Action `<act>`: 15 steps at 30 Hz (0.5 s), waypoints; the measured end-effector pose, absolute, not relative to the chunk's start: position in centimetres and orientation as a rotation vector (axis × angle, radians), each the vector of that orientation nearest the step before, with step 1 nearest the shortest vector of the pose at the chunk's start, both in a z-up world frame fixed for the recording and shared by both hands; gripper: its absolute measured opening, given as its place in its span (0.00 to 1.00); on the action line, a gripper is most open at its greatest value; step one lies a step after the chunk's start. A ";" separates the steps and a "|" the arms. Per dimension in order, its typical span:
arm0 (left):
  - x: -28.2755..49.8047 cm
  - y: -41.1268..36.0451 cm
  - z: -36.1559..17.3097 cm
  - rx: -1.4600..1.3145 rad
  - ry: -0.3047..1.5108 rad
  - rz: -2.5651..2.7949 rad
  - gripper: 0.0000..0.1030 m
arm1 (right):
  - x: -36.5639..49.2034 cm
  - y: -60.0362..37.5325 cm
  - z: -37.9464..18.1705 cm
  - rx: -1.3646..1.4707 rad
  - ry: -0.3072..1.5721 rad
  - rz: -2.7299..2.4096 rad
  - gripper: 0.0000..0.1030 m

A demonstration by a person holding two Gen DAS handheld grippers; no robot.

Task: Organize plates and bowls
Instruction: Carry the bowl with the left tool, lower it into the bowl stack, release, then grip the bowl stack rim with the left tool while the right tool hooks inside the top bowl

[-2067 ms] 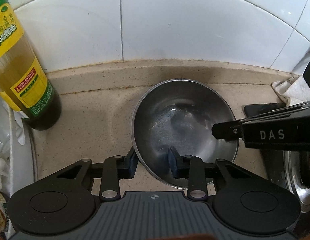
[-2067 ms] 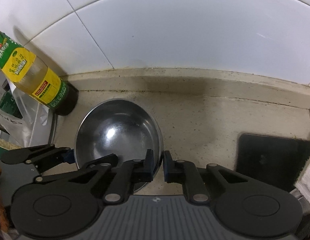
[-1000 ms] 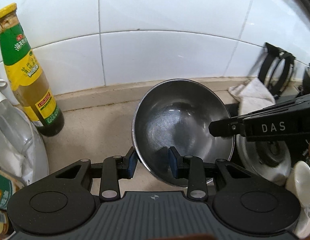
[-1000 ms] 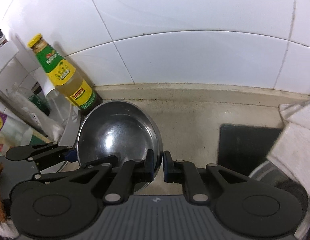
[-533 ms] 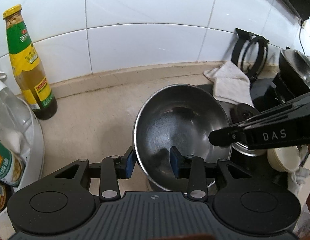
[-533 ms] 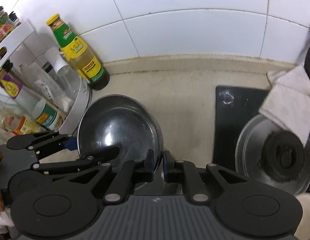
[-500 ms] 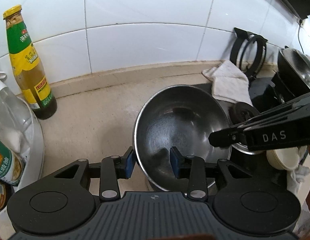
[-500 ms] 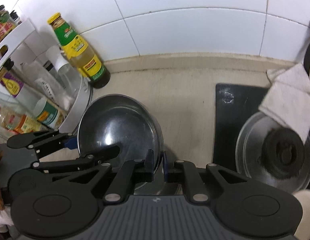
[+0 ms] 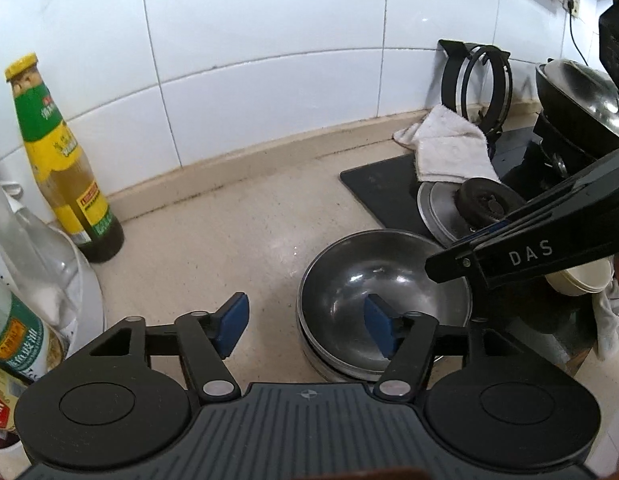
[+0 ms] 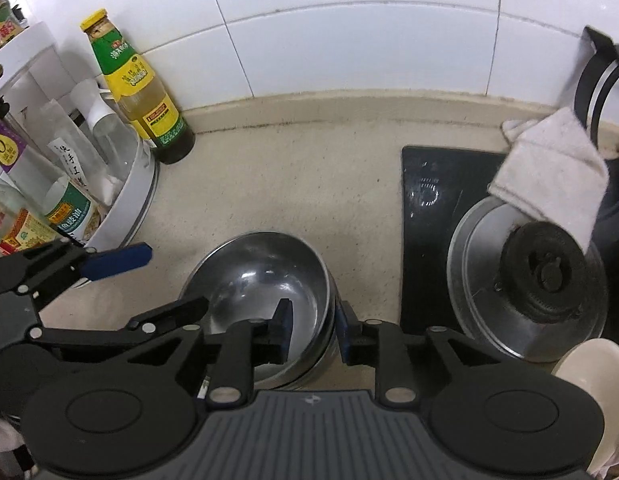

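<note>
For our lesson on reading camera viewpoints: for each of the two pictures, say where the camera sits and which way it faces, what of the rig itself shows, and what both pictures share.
Left wrist: on the left gripper, facing forward and down at the counter; its open blue pads straddle the near rim of the steel bowl; the right gripper's finger crosses at right.
Right wrist: on the right gripper, looking steeply down; its pads straddle the bowl's right rim, apart from it.
Shared: bowl, sauce bottle, white cloth, pot lid.

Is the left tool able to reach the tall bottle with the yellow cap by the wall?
Probably yes. The left tool has just been opening, nothing between its pads now. Only bare beige counter lies between it and the yellow-capped bottle; the stacked steel bowls sit off to the other side.
</note>
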State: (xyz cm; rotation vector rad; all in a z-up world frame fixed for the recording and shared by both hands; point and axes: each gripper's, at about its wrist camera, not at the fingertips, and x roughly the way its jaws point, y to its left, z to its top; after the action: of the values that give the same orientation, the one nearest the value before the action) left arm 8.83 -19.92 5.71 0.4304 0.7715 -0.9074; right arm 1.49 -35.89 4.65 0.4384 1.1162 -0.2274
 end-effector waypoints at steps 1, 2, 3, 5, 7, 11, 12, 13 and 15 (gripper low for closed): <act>8.7 -19.9 5.8 0.432 0.764 -0.910 0.69 | 1.5 -35.8 4.7 0.441 1.108 -0.230 0.22; 8.5 -19.9 5.9 0.437 0.752 -0.912 0.71 | 1.4 -35.8 4.7 0.449 1.104 -0.229 0.22; 8.3 -19.8 6.0 0.442 0.737 -0.912 0.71 | 1.4 -35.8 4.6 0.460 1.102 -0.229 0.23; 8.1 -19.8 6.1 0.455 0.714 -0.915 0.71 | 1.3 -35.8 4.6 0.466 1.096 -0.233 0.23; 7.9 -19.7 6.2 0.455 0.709 -0.922 0.71 | 1.2 -35.8 4.5 0.471 1.088 -0.237 0.23; 7.6 -19.5 6.3 0.459 0.695 -0.927 0.71 | 1.2 -35.8 4.6 0.470 1.087 -0.236 0.23; 7.6 -19.5 6.2 0.460 0.694 -0.930 0.72 | 1.2 -35.8 4.6 0.467 1.085 -0.237 0.23; 7.6 -19.5 6.2 0.460 0.694 -0.933 0.72 | 1.2 -35.8 4.6 0.468 1.085 -0.238 0.23; 7.5 -19.4 6.3 0.459 0.692 -0.933 0.72 | 1.1 -35.7 4.6 0.467 1.085 -0.238 0.24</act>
State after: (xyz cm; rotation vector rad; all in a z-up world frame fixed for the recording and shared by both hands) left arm 7.53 -19.40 6.27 0.4589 0.6921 -0.9329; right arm 1.07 -35.74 4.61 0.4674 1.0849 -0.2383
